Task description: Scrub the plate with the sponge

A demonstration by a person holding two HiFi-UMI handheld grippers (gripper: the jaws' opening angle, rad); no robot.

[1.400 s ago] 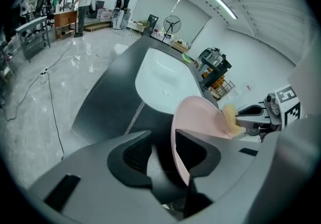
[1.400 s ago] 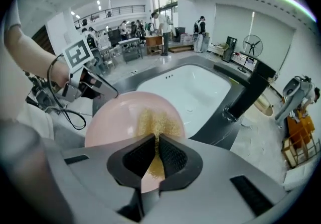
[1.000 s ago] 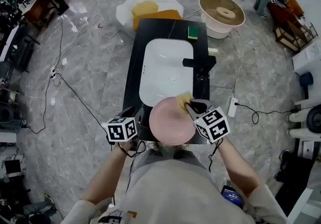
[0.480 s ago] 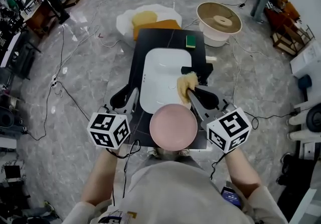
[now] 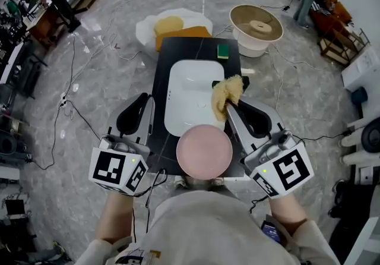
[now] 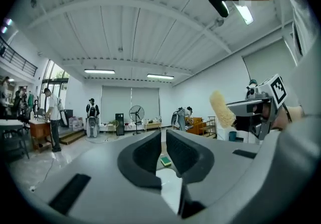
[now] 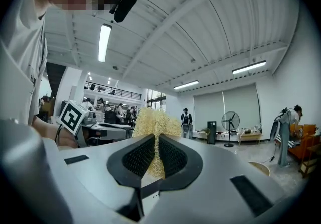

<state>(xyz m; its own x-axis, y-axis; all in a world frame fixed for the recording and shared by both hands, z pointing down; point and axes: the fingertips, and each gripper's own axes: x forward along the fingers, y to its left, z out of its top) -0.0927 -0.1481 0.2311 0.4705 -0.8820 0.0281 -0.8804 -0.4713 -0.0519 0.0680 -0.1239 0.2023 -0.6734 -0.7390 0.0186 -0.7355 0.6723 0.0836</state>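
Black counter (image 5: 160, 79), round pink plate (image 5: 204, 152), fibrous sponge (image 5: 224, 92) in right claw (image 7: 156, 146)

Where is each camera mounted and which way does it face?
Head view: on the person's head, facing steeply down at pink plate, white sink; forearms, left gripper, right gripper show.
Left gripper view: on the left gripper, facing along its closing, empty jaws, tilted up at the ceiling; shirt shows.
Right gripper view: on the right gripper, also tilted up, jaws clamped on the yellow sponge; shirt shows.
Shared: all three show the sponge; each gripper view shows the other gripper.
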